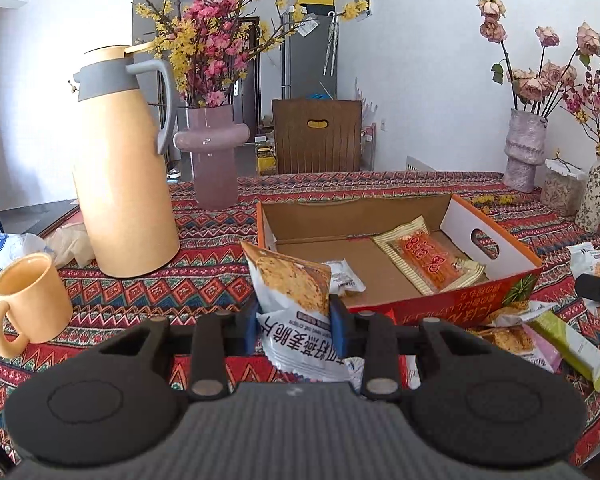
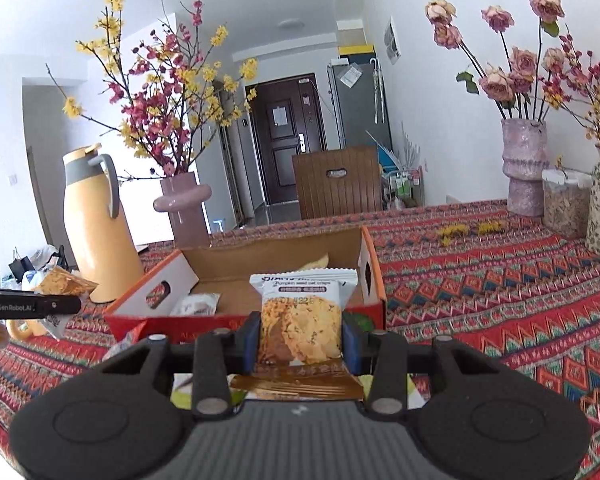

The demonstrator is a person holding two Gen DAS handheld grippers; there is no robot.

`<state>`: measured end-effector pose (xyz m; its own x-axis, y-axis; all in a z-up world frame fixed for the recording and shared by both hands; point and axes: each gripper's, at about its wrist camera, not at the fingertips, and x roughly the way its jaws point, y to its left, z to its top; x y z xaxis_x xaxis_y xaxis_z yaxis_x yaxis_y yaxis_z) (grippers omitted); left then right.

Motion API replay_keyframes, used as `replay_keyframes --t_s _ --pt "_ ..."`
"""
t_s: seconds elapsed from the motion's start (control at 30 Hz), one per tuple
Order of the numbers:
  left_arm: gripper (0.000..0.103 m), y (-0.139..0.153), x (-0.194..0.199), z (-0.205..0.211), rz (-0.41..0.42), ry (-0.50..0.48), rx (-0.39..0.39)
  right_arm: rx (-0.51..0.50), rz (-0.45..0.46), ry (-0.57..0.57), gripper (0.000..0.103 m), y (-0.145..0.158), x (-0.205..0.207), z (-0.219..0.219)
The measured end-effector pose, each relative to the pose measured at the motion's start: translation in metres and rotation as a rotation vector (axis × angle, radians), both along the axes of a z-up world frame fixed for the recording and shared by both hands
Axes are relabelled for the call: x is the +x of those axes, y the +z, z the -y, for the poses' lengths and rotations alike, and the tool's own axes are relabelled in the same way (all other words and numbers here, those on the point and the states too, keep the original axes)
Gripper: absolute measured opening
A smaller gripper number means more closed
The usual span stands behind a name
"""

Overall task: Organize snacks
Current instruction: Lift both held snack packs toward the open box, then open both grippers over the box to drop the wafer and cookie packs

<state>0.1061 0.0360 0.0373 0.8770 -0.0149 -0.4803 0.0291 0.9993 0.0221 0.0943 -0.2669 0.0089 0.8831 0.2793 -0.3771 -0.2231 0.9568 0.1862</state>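
Observation:
My left gripper [image 1: 294, 324] is shut on a white oat-crisp packet [image 1: 290, 280], held above the patterned tablecloth just in front of the open cardboard box [image 1: 480, 300]. The box holds an orange-and-gold snack pack [image 1: 432, 260] and a small white packet [image 1: 346, 278]. In the right wrist view my right gripper [image 2: 302, 338] is shut on a white pumpkin-seed crisp packet [image 2: 304, 320], held upright before the same box [image 2: 172, 320]. Loose packets [image 1: 540, 336] lie to the right of the box's front corner. The left gripper's side shows at the far left [image 2: 28, 306].
A tall yellow thermos jug [image 1: 124, 168] and a yellow mug [image 1: 32, 300] stand on the left. A pink vase of blossoms [image 1: 214, 156] is behind them. Vases and a jar [image 2: 564, 200] line the right wall side. A wooden chair back [image 2: 338, 184] stands beyond the table.

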Motion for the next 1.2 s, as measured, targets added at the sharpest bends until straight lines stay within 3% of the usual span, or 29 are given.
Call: replay_keyframes --t_s 0.27,0.57,1.03,1.1,1.2 --pt "0.035 0.014 0.029 0.017 0.027 -0.015 -0.01 0.005 0.028 0.022 0.039 0.02 0.039 -0.01" --pt "0.035 0.02 0.07 0.033 0.01 -0.004 0.009 0.003 -0.01 0.058 0.039 0.033 0.102 -0.028" --pt "0.035 -0.006 0.122 0.031 -0.097 0.05 0.026 -0.088 -0.168 0.048 0.04 0.005 0.174 -0.049" --pt "0.036 -0.009 0.123 0.03 -0.106 0.05 0.027 -0.093 -0.185 0.05 0.04 0.002 0.178 -0.049" --pt "0.048 -0.009 0.122 0.028 -0.104 0.057 0.026 -0.091 -0.196 0.052 0.048 -0.001 0.18 -0.048"
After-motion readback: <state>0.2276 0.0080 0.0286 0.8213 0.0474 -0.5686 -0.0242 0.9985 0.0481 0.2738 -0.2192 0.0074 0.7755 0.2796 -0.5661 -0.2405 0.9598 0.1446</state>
